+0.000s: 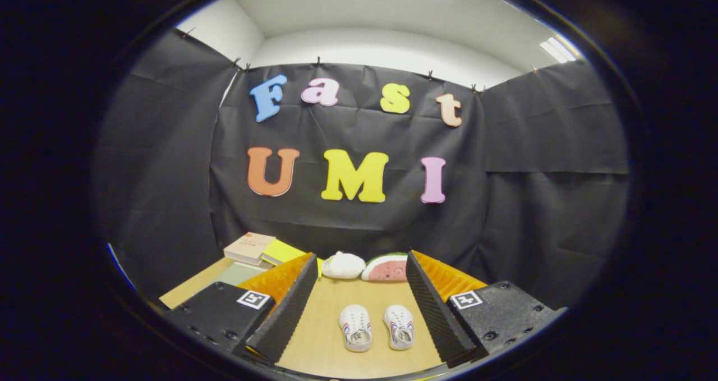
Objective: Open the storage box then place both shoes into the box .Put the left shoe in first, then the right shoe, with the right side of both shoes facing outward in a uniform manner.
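I had the gripper held back from the work with its fingers spread wide and nothing between them but bare tabletop and the two shoes. Nothing was gripped, so I judged the task not yet begun: the box had to be opened first, and I could not make out a storage box anywhere ahead. The next move, as I read it, called for finding that box before touching either shoe.

Going left to right, a stack of books and a yellow pad lay at the far left of the pale wooden tabletop. The left shoe and right shoe sat side by side, just apart. Beyond them lay a white plush touching a watermelon-slice cushion. Black cloth walled the booth, with strip lights overhead.
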`<state>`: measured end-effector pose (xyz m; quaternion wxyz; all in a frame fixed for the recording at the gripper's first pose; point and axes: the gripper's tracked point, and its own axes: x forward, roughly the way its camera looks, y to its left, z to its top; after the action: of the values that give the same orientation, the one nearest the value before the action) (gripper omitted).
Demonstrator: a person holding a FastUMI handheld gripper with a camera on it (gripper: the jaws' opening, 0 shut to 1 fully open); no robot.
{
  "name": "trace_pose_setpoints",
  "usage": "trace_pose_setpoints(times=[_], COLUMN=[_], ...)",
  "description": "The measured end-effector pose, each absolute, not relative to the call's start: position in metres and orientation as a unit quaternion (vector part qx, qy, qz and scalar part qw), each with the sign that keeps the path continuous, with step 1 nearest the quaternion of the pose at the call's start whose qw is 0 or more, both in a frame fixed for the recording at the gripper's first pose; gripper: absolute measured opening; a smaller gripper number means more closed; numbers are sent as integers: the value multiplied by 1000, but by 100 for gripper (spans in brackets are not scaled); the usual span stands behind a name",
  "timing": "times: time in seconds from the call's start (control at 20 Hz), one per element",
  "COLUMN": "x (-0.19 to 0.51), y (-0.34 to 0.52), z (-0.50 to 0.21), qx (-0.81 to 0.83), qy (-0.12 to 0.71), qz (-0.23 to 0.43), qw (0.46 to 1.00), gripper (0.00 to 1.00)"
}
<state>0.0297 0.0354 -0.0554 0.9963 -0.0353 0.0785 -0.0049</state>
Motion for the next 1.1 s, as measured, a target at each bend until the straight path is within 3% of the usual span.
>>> trace_pose_setpoints(times=[0.3, 0.65, 0.9, 1.1], x=[97, 175, 205, 211], y=[60, 93, 122, 151], z=[-90, -132, -188, -240], qx=[-7, 152, 196, 265], qy=[144, 225, 347, 442], qz=[52, 166, 228, 304], qw=[988, 948, 888, 802], gripper=[100, 100, 100, 100])
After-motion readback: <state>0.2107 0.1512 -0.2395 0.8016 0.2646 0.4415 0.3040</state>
